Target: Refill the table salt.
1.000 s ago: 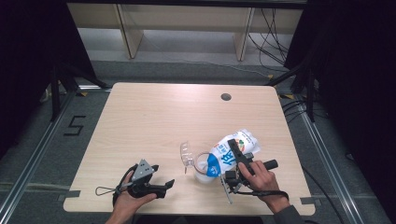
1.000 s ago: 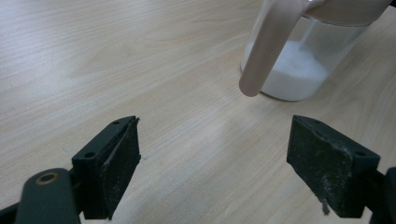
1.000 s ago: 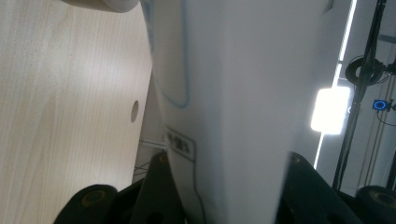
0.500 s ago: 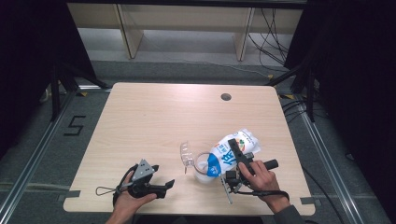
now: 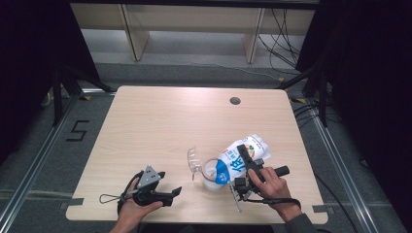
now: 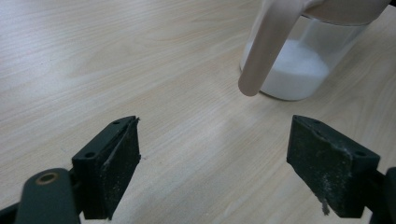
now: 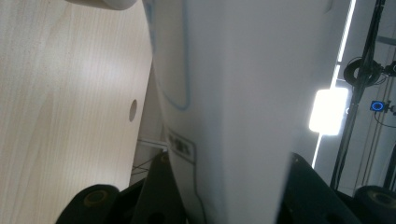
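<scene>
White powder lies in the bottom of a clear plastic jar (image 5: 210, 175) that stands near the front edge of the wooden table (image 5: 160, 126), right of its middle. A white and blue bag (image 5: 240, 156) is clamped between the jaws of the right gripper (image 5: 244, 167) and held tilted, its lower end over the jar's mouth. The left gripper (image 5: 170, 192) is held low near the front edge, left of the jar, its jaws spread wide with nothing between them.
</scene>
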`<state>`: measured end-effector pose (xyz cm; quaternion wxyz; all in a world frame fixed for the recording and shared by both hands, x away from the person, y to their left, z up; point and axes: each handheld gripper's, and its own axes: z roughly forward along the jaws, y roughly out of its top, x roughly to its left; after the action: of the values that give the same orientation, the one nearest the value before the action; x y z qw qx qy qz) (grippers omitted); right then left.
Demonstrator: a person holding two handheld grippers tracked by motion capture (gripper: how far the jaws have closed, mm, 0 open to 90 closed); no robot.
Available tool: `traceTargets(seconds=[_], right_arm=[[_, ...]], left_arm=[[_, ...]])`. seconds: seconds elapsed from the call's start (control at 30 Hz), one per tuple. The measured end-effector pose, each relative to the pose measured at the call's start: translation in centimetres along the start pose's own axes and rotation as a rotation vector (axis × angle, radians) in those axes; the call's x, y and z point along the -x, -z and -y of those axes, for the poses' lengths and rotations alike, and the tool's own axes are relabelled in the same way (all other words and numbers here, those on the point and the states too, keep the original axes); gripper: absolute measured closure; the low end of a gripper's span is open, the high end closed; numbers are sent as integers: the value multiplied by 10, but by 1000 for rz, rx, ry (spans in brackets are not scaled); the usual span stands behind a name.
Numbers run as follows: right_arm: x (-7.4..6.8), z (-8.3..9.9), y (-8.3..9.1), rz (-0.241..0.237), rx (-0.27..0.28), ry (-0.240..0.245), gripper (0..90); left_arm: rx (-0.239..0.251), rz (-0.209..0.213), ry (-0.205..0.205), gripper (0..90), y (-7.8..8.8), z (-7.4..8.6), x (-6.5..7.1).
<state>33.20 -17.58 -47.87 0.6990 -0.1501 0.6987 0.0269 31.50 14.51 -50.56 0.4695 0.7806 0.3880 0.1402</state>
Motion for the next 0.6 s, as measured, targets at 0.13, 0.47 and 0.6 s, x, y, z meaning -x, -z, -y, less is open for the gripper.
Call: traceTargets(seconds=[0.13, 0.47, 0.6], right_arm=[[2, 0, 0, 9, 7, 24, 750], [-1, 0, 0, 0, -3, 1, 755], [-1, 0, 0, 1, 9, 2, 756]], left_arm=[[6, 3, 5, 167, 0, 0, 0], [-5, -1, -3, 167, 0, 0, 0], [-1, 2, 0, 167, 0, 0, 0]])
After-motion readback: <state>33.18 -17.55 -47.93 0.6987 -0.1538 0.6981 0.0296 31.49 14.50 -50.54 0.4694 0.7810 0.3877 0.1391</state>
